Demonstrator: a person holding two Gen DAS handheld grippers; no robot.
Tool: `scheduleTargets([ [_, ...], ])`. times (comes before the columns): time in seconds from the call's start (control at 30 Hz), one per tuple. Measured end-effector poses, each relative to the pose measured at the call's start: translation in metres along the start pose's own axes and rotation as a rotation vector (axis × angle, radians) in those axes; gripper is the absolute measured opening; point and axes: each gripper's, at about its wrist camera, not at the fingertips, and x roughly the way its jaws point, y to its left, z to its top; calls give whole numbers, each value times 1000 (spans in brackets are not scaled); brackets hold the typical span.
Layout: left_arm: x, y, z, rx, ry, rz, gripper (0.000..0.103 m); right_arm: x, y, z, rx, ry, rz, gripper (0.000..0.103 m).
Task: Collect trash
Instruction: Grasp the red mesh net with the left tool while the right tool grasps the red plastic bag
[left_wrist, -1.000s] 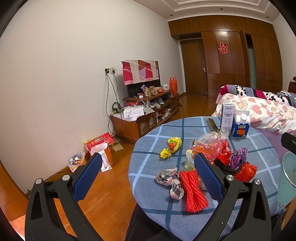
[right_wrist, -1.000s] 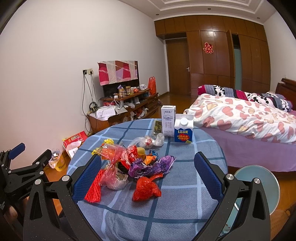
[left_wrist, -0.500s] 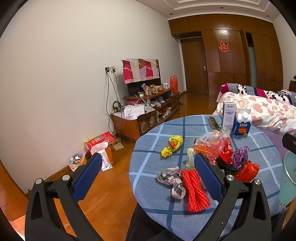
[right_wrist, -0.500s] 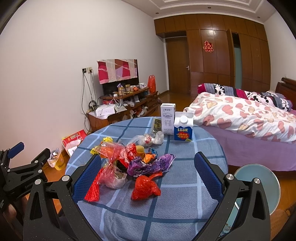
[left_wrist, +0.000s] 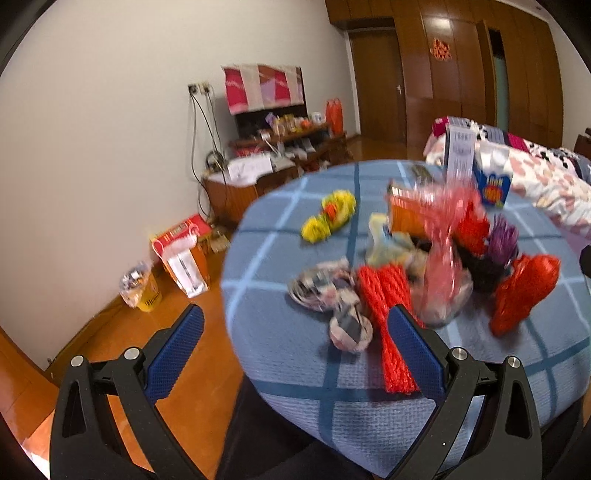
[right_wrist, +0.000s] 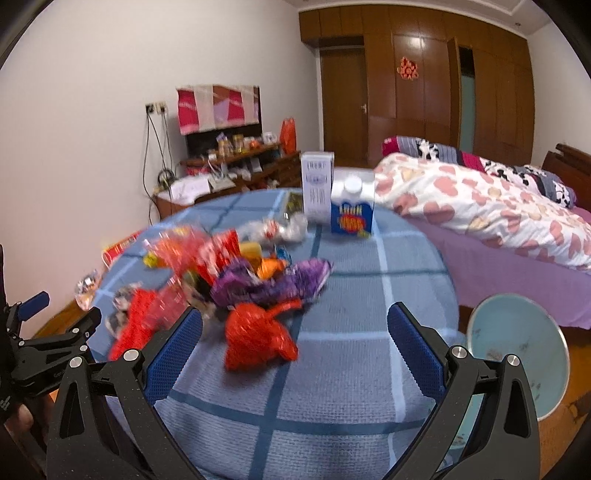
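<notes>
Two grippers face a round table (right_wrist: 351, 376) covered in a blue checked cloth. The left gripper (left_wrist: 295, 350) has its blue-padded fingers spread wide apart and empty, its right pad overlapping the near end of a red mesh bundle (left_wrist: 388, 314) in this view; contact cannot be told. The right gripper (right_wrist: 295, 349) is likewise spread and empty, with a crumpled red bag (right_wrist: 258, 338) lying between its fingers at 12 o'clock. The trash sits heaped at the table's middle: a purple wrapper (right_wrist: 273, 282) beyond the red bag, a clear pinkish bag (left_wrist: 441, 280) beside the mesh bundle, and a yellow wrapper (left_wrist: 328, 216) apart at 11 o'clock in the left view. Two cartons, white (right_wrist: 317, 190) and blue (right_wrist: 352, 214), stand upright, just beside each other, at the far edge. A pale blue bin (right_wrist: 517, 354) stands on the floor at 3 o'clock. Both views are motion-blurred.
</notes>
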Motion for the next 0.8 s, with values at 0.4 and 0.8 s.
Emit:
scheduleTargets([
  [0.4, 36, -24, -15, 39, 76, -93, 83, 51, 11, -20, -23, 96, 4, 97],
  [0.8, 25, -37, -21, 62, 76, -275, 18, 57, 14, -25, -6, 157, 136, 20],
])
